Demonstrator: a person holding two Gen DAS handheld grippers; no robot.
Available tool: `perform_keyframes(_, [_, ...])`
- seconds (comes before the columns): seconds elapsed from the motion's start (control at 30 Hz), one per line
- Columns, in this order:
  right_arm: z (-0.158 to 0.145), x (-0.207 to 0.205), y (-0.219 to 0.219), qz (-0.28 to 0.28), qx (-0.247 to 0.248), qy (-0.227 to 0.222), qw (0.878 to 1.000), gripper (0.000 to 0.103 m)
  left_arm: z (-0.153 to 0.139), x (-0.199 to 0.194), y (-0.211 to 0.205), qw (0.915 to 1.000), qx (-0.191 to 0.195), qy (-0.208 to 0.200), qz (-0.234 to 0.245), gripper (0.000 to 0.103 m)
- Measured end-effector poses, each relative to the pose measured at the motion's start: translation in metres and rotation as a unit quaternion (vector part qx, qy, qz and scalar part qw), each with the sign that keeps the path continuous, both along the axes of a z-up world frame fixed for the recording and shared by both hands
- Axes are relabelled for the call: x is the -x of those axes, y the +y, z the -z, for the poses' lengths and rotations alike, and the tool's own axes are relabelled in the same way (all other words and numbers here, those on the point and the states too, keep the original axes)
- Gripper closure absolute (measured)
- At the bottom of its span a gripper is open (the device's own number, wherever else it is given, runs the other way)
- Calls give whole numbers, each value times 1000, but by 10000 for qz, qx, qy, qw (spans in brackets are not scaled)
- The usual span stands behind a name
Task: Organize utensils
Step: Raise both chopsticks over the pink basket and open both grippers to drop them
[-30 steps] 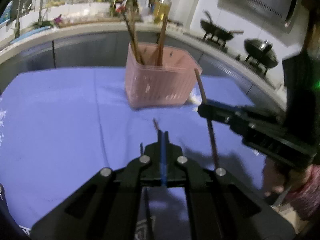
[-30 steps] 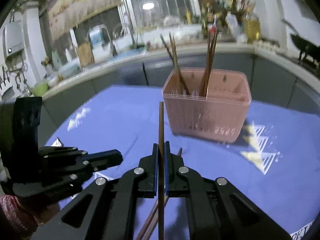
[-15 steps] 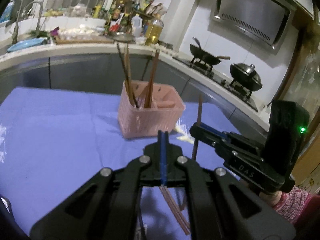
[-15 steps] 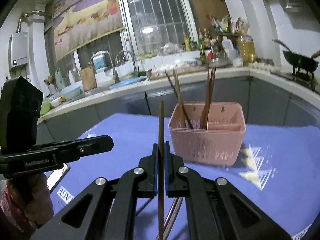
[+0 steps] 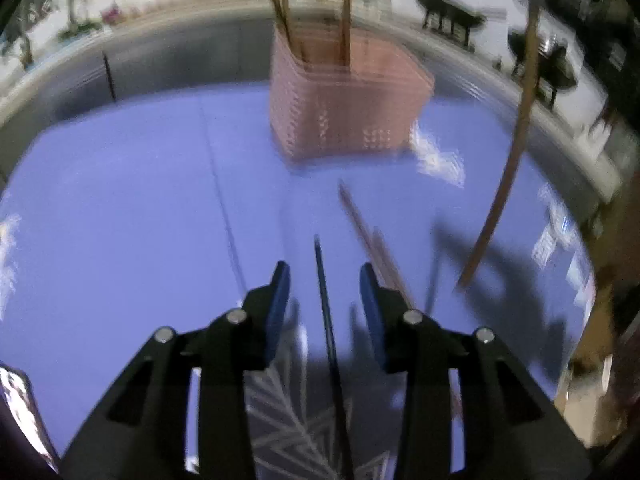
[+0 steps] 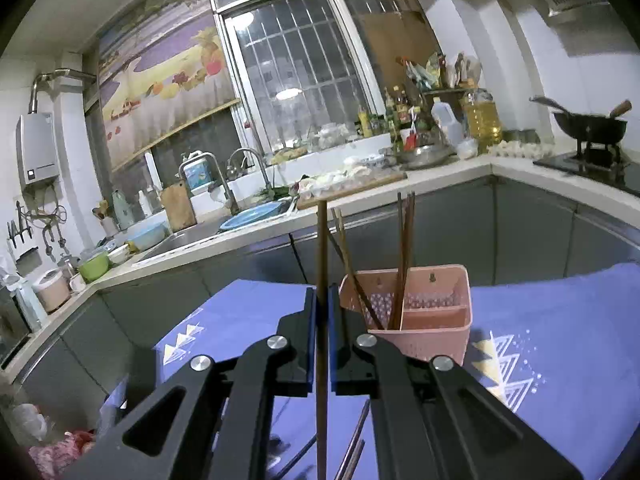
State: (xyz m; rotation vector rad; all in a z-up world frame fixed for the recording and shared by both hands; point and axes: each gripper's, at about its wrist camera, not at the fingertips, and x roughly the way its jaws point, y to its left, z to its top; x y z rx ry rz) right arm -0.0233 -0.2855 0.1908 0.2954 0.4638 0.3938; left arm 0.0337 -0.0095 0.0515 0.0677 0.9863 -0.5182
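In the blurred left wrist view my left gripper (image 5: 324, 269) hangs low over the purple cloth (image 5: 120, 220), its jaws opening. A dark chopstick (image 5: 327, 320) lies on the cloth between the pads, untouched. Two brown chopsticks (image 5: 366, 236) lie just to its right. The pink basket (image 5: 344, 100) stands beyond, with several chopsticks upright in it. My right gripper (image 6: 321, 292) is shut on a brown chopstick (image 6: 321, 248), held upright in the air left of the pink basket (image 6: 424, 320). That held chopstick (image 5: 516, 140) also shows at the right of the left wrist view.
More chopsticks (image 6: 354, 444) lie on the cloth under the right gripper. A grey counter (image 6: 440, 172) with a sink (image 6: 224, 216), bottles and a wok (image 6: 588, 128) runs behind the table. A person's sleeve (image 6: 60, 452) shows at the lower left.
My left gripper has dipped toward the cloth and gone from shut to open over the dark chopstick. The right gripper has risen with its chopstick still clamped.
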Motion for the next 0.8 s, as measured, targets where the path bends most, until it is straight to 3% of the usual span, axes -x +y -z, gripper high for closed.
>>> perform_keyframes(0.13, [0, 5, -2, -44, 43, -13, 10000, 97, 29, 10, -13, 9978, -487, 324, 320, 67])
perform_keyframes(0.23, [-1, 7, -3, -47, 14, -29, 10000, 97, 32, 16, -19, 9961, -746, 126, 451, 64])
perform_keyframes(0.27, [0, 7, -3, -42, 4, -31, 10000, 97, 32, 17, -21, 9951, -858, 54, 497, 73])
perform_keyframes(0.3, [0, 8, -2, -36, 2, -36, 10000, 97, 33, 17, -21, 9941, -941, 12, 541, 97])
perform_keyframes(0.43, [-1, 9, -2, -26, -3, -57, 10000, 97, 30, 7, -6, 9969, -579, 218, 493, 99])
perform_keyframes(0.53, [-1, 9, -1, -30, 25, -78, 10000, 97, 8, 4, 1, 9988, -28, 124, 472, 99])
perform_keyframes(0.67, [-7, 8, 0, 15, 50, -132, 9999, 97, -40, 2, 16, 9971, 575, -319, 386, 99])
perform_keyframes(0.8, [-21, 3, 1, 156, 96, -368, 9992, 97, -96, -8, 23, 9892, 1027, -1021, 222, 99])
